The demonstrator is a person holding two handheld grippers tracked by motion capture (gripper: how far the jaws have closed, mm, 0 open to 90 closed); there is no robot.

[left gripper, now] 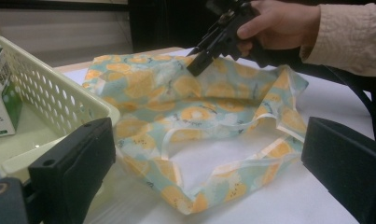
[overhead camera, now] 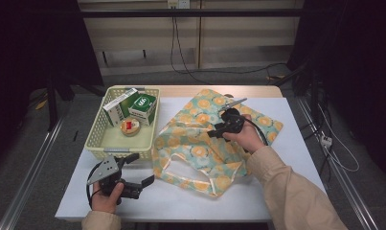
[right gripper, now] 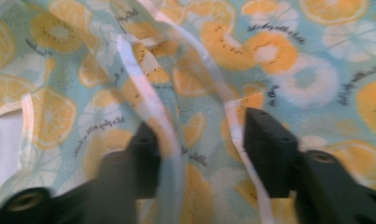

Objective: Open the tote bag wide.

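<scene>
Right gripper [right gripper: 199, 144] astride bag's handle [right gripper: 148, 102]

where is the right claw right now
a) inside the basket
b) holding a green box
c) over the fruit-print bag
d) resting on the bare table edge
c: the right claw is down on the fruit-print bag, its jaws apart over the cloth in the right gripper view, while the basket and the green box sit off to the side.
</scene>
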